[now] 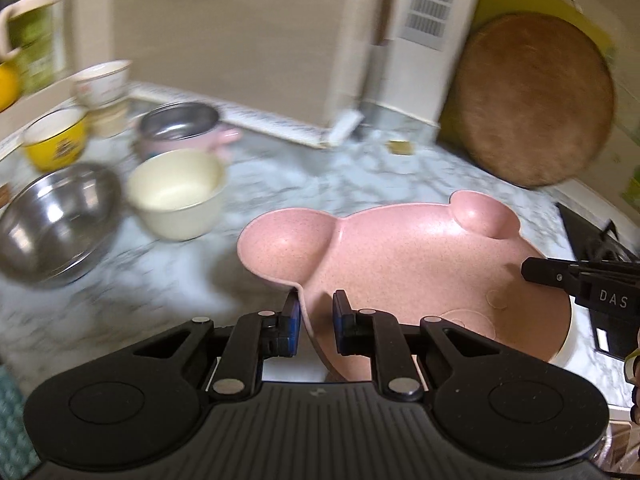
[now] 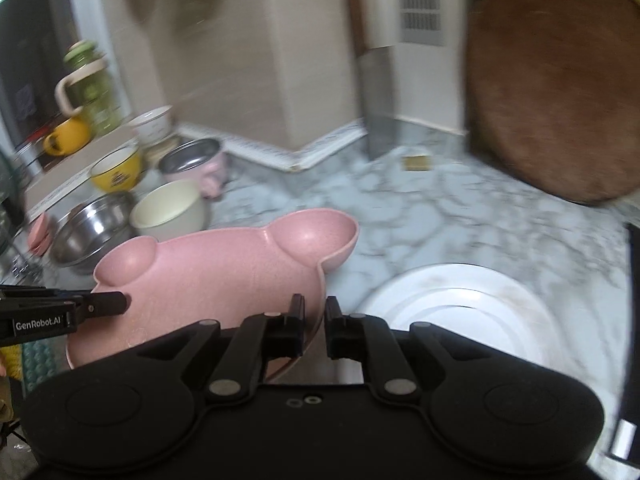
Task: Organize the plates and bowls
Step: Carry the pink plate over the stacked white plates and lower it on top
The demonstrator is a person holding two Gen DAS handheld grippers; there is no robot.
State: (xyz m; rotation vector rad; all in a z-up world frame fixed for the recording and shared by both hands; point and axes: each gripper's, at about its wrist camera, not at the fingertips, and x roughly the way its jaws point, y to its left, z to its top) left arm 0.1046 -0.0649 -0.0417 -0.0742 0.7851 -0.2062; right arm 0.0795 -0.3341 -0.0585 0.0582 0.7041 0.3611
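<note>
A pink bear-shaped plate (image 1: pixel 408 256) with two ear wells hangs above the marble counter, held from both sides. My left gripper (image 1: pixel 316 312) is shut on its near-left rim. My right gripper (image 2: pixel 314 312) is shut on the plate (image 2: pixel 216 272) at its right rim. In the left wrist view the right gripper's fingers (image 1: pixel 560 280) reach in from the right. White plates (image 2: pixel 460 304) lie stacked on the counter below and right of the pink plate; their edge shows in the left wrist view (image 1: pixel 572 336).
At the left stand a steel bowl (image 1: pixel 56 224), a cream bowl (image 1: pixel 176 192), a yellow cup (image 1: pixel 56 140), a pink steel-lined pot (image 1: pixel 180 124) and a white bowl (image 1: pixel 104 80). A round wooden board (image 1: pixel 532 100) leans at the right. A stove edge (image 1: pixel 592 232) is far right.
</note>
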